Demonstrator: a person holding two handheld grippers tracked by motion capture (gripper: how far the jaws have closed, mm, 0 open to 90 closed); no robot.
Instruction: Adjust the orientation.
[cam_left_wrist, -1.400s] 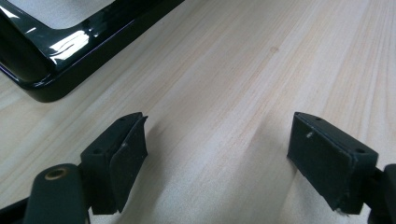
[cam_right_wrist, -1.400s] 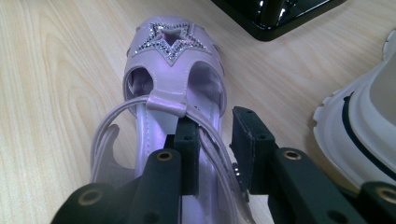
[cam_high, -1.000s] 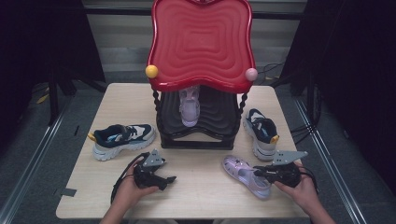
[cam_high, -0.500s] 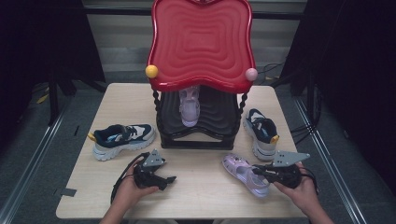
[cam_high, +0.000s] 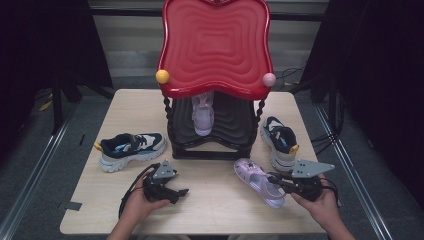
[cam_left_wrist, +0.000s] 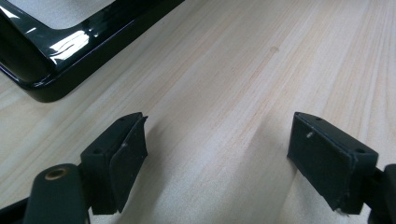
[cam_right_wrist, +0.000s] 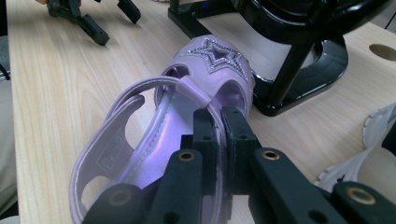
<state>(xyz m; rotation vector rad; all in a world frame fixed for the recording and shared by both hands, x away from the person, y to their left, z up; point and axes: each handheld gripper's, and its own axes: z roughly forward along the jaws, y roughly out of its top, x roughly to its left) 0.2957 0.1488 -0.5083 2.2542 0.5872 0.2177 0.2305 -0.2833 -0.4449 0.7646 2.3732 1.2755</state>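
In the high view the right gripper (cam_high: 274, 179) sits at the lower right of the frame, its jaws clenched on the side strap of a lilac sandal (cam_high: 257, 181) that lies just below the centre, toe pointing up toward the black base of the red-topped shoe rack (cam_high: 215, 45); the right gripper view shows the same grasp from close by, the two black jaws pinched together on the sandal (cam_right_wrist: 187, 116) strap at the middle of the frame, a glittering star on the toe band above them (whether the sole touches the table cannot be told); the left gripper (cam_high: 180, 192) lies at the lower left of the high view, resting in a hand (cam_high: 137, 202) on the wooden table (cam_high: 220, 210), and in its own view the jaws stand released, wide apart, with bare wood between them; a second lilac sandal (cam_high: 202, 112) sits on the rack's shelf at centre; a dark blue and white trainer (cam_high: 131, 150) lies at the left of the frame, another trainer (cam_high: 280, 142) at the right, just beside the rack.
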